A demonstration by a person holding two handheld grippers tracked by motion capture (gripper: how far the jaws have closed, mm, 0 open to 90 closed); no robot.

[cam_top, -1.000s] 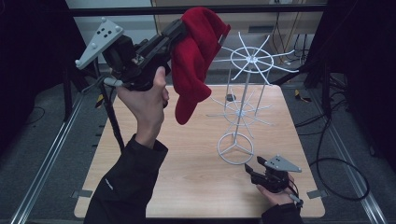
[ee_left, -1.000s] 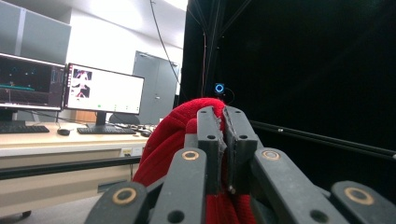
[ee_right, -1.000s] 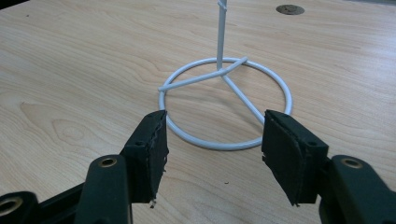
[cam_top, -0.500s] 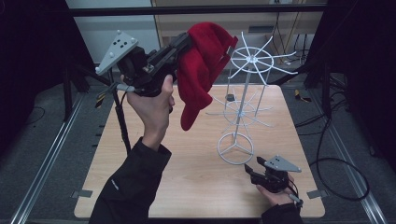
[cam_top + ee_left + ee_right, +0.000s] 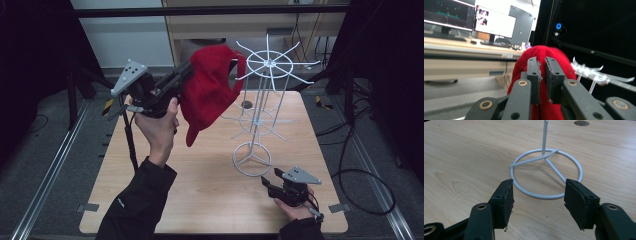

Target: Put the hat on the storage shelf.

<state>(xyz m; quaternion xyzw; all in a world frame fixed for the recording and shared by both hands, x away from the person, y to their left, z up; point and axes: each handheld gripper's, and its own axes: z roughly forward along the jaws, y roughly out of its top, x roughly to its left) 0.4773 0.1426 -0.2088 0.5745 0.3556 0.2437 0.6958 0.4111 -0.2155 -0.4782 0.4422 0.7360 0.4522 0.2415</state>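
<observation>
On the wooden worktop (image 5: 200, 190), your left gripper (image 5: 541, 72) has its jaws pinched tight on the red cap (image 5: 207, 95), held high beside the white wire rack (image 5: 260, 105). Your right gripper (image 5: 537, 195) rests low, jaws spread wide, near the rack's ring base (image 5: 546, 175).

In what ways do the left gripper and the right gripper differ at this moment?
The left gripper is raised high above the table; the right gripper sits low, near the tabletop. The left gripper is shut on the red hat; the right gripper is open and holds nothing. The left gripper is up beside the top of the white wire rack; the right gripper faces its ring base. Both have black jaws.
</observation>
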